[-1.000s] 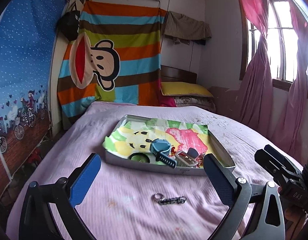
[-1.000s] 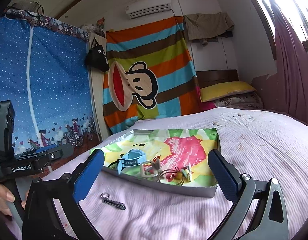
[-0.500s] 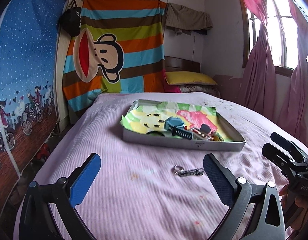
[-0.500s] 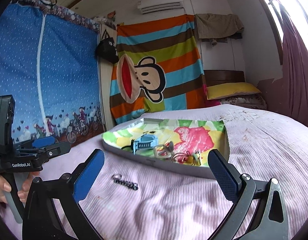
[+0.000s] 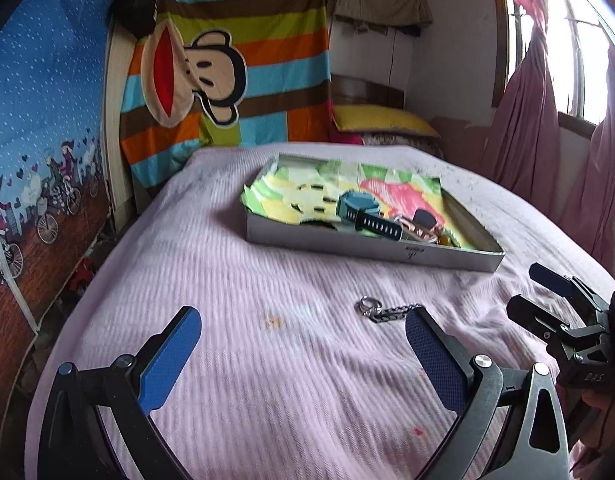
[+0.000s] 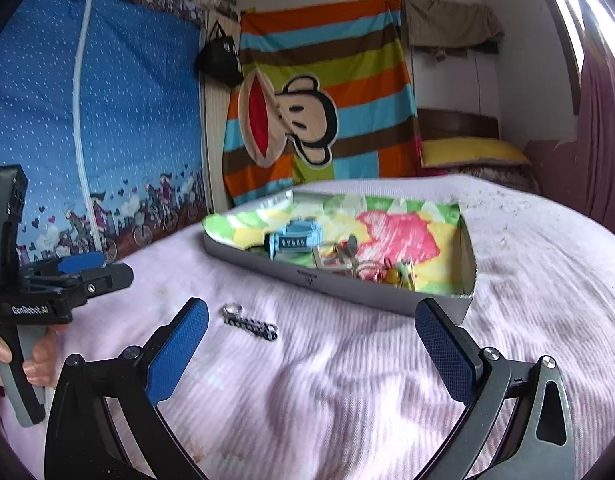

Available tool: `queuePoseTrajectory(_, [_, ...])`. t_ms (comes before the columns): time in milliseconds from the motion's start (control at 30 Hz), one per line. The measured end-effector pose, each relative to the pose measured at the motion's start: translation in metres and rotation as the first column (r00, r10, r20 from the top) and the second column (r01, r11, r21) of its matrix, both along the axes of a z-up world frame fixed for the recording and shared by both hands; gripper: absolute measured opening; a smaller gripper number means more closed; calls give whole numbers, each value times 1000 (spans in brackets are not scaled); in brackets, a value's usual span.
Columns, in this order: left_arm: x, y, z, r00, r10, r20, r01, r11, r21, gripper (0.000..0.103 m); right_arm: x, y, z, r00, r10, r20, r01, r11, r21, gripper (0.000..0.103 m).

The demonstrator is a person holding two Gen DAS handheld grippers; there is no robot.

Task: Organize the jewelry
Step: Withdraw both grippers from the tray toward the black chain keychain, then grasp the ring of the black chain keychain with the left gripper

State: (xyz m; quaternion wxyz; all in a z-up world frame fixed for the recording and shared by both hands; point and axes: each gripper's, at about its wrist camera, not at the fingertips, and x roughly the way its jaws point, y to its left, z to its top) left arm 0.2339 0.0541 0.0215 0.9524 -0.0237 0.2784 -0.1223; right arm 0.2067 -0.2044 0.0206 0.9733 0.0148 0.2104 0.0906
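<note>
1. The left gripper [image 5: 303, 356] hangs over the pink bedspread [image 5: 235, 264], its blue-padded fingers [image 5: 169, 360] spread wide with nothing between them.
2. The right gripper [image 6: 311, 354] is likewise spread wide and empty above the bedspread near the bed's front edge.
3. A dark chain bracelet with a metal ring [image 5: 385, 311] lies loose on the bedspread, between the grippers and the tray, just beyond the left gripper's right finger.
4. A shallow grey metal tray [image 5: 371, 250], lined with colourful printed paper, sits toward the middle of the bed.
5. Inside the tray, a blue wristwatch [image 5: 361, 212] lies near its front wall, with a tangle of small jewelry [image 6: 387, 274] beside it toward the front right corner.
6. A hand [image 6: 11, 360] grips the left tool's handle.
</note>
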Motion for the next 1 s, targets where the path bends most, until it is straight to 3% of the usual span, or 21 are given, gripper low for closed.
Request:
queuePoseTrajectory(133, [12, -2, -4, 998, -42, -45, 42, 999, -5, 102, 13, -1, -7, 998, 24, -52, -24, 1000, -1, 102])
queuePoseTrajectory(300, [30, -6, -9, 989, -98, -106, 96, 995, -26, 83, 34, 2, -16, 989, 79, -129, -81, 997, -5, 99])
queuePoseTrajectory(467, [45, -15, -14, 972, -163, -169, 157, 986, -52, 65, 54, 9, -25, 973, 135, -189, -139, 990, -9, 78])
queuePoseTrajectory(600, [57, -20, -21, 954, -204, -218, 187, 978, -96, 52, 69, 18, -33, 952, 191, -239, -197, 980, -2, 71])
queuePoseTrajectory(767, [72, -22, -30, 938, -224, -265, 190, 970, -149, 43, 83, 30, -43, 923, 253, -288, -265, 964, 0, 58])
queuePoseTrajectory(1000, [87, -28, -38, 919, -252, -303, 199, 960, -195, 35, 96, 45, -53, 889, 314, -334, -332, 943, 4, 48])
